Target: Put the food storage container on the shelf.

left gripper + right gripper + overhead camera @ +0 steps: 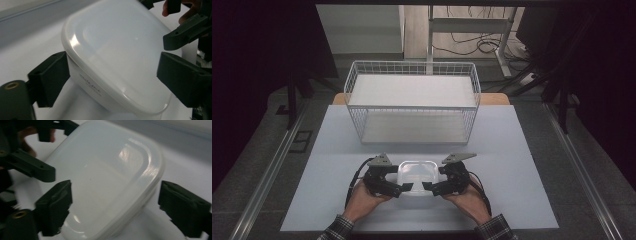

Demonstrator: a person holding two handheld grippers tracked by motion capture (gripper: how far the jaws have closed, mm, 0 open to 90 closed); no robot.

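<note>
Dead centre near the front edge sits the translucent white lidded plastic container [416, 176], rounded corners, flat on the pale grey table [522, 200]. At its nine o'clock the left gripper [407, 187] reaches in, jaws spread wide around the box's near-left corner, one jaw just beside the side wall; whether it touches, I cannot tell. At three o'clock the right gripper [427, 186] mirrors it, jaws spread wide astride the opposite corner, nothing clamped. Up at twelve o'clock, well apart, stands the white wire two-tier rack [413, 102].
</note>
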